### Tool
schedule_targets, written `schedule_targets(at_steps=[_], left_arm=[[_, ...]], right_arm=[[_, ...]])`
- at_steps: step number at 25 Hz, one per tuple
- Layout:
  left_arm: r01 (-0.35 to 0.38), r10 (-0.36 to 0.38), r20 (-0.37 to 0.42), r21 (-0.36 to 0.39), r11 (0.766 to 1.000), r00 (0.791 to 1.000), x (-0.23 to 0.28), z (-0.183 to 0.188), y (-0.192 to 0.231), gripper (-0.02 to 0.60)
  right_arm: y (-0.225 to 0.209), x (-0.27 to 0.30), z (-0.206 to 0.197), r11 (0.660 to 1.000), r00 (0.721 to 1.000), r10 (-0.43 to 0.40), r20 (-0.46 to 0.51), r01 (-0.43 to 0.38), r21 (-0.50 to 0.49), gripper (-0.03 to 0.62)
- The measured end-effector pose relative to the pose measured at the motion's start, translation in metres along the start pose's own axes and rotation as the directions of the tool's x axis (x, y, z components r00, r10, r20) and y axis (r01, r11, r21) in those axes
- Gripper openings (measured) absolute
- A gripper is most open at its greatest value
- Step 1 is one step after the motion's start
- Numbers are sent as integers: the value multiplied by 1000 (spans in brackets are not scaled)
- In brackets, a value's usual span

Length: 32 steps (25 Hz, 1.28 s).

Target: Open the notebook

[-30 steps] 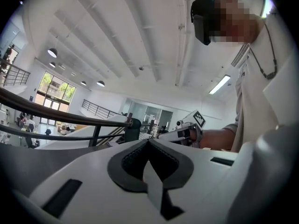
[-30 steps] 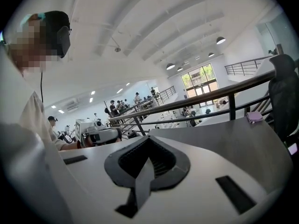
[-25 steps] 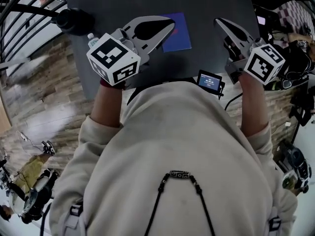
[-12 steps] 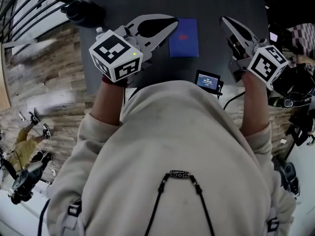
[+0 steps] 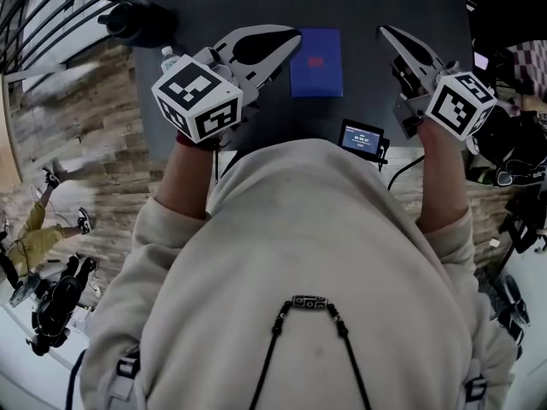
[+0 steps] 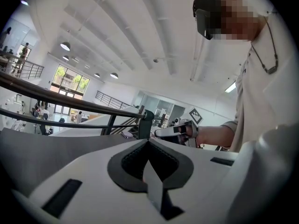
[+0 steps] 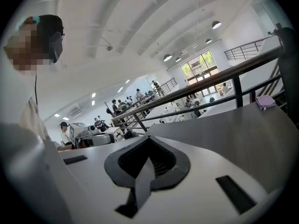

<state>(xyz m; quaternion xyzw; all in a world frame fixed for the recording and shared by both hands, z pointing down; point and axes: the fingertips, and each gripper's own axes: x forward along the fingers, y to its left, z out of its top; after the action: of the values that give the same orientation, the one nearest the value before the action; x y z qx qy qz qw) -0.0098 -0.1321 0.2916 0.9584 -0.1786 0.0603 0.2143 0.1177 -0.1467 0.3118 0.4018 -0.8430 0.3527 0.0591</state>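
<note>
- Upper middle of the head view: the blue notebook [image 5: 315, 61] lies flat and closed on the dark worktop [image 5: 367, 7], between my two tools.
- Left tool [image 5: 295, 37]: clenched on nothing, tips meeting. Its nose sits at the notebook's upper left corner; I cannot tell whether it touches the cover.
- Right tool [image 5: 385, 32]: also clenched and empty, upper right of the frame, near the notebook's right edge but apart from it.
- A small screen [image 5: 362, 138] stands at the worktop's near edge, below the notebook.
- Progress, as I judge it: nothing opened yet. Catching the cover's edge and lifting it over both remain.
</note>
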Motion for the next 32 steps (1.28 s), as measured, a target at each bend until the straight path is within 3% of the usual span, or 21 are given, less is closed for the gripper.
schedule_targets(at_steps=[15,21,27,32], left_arm=[[-62,55,-79,-79,995,995,28,-55,14,3],[-150,140,-126,-79,985,982,31,-86,29,3],[-164,140,-244,-80,983,960,39,-132,31,3],[-175,146,-308,-69,982,940,48,-155,31,3]], right_arm=[[-35,17,-31,999,997,-29,-69,30,12,17],[-65,22,-62,996,990,-68,-122,75,53,18],[-82,31,-99,991,980,-72,-184,90,94,79],[-98,43,-133,987,961,-80,-263,114,116,91]])
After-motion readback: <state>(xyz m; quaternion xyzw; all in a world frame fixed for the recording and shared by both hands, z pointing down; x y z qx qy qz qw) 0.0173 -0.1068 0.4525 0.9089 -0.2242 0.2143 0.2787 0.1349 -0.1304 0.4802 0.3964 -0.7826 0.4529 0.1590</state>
